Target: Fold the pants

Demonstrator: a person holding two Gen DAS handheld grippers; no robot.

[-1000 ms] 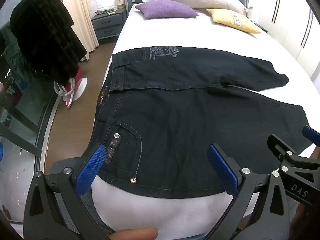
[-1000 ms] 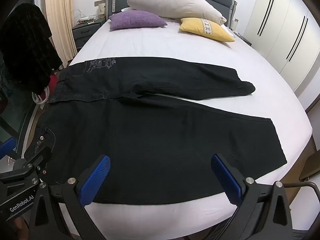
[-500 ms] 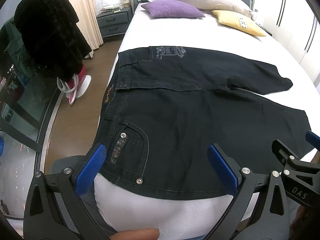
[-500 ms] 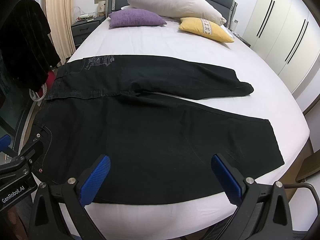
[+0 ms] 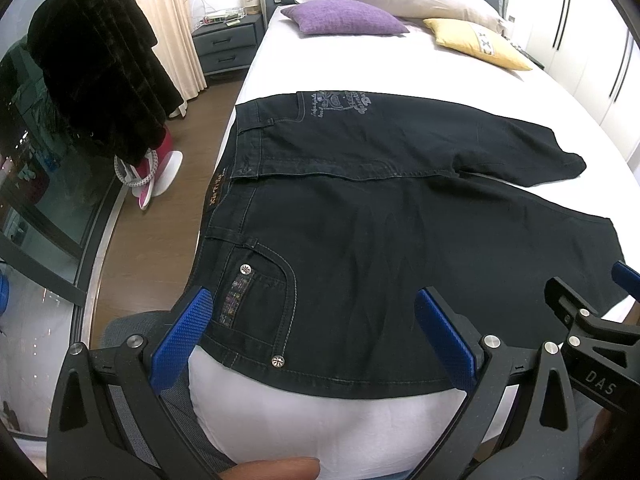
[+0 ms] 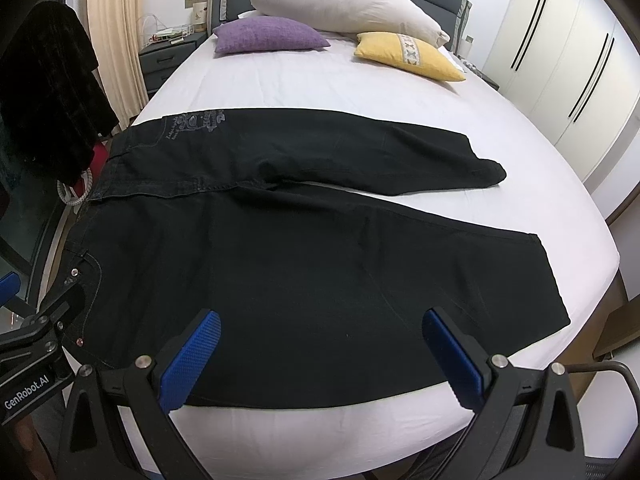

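The black pants [image 5: 400, 248] lie flat across the white bed [image 5: 360, 72], legs splayed. Your left gripper [image 5: 316, 332] and right gripper [image 6: 320, 352] are spread wide, holding nothing. Expect heavy, limp denim; grip near-edge waistband and hem.

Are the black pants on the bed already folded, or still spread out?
Spread out. The pants lie flat on the bed, both legs apart and at full length.
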